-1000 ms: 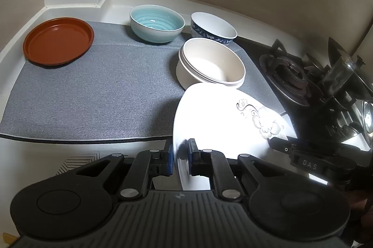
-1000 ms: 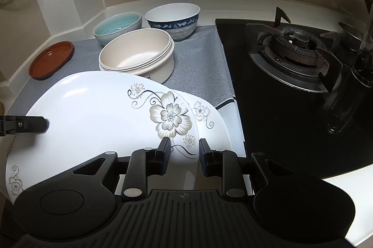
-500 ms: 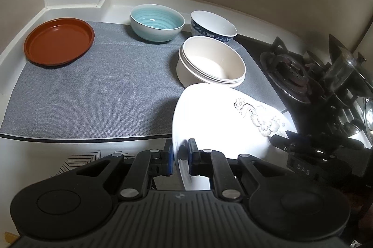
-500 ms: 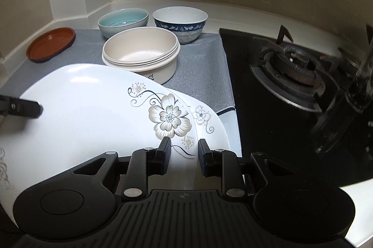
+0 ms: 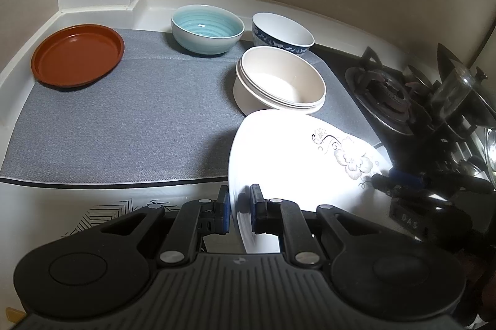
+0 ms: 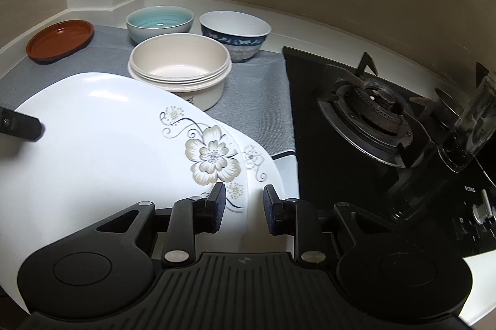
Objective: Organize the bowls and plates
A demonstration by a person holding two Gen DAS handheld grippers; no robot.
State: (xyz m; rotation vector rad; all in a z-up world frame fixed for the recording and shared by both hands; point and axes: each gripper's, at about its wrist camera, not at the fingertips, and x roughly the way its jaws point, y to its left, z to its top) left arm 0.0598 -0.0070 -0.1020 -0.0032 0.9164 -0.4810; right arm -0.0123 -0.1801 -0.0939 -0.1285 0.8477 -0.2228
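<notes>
The rim of the white floral plate (image 5: 288, 162) is clamped by the left hand-held gripper (image 5: 240, 207), while the jaws of the right hand-held gripper (image 6: 243, 206) are held apart astride the rims of that plate and a second floral plate (image 6: 263, 165) beneath it. Beyond — on the grey mat (image 5: 124, 128) on the worktop — stacked cream bowls (image 5: 279, 82) are set; the teal bowl (image 5: 207, 32), blue-patterned bowl (image 5: 282, 32) and brown plate (image 5: 77, 54) are placed farther back.
</notes>
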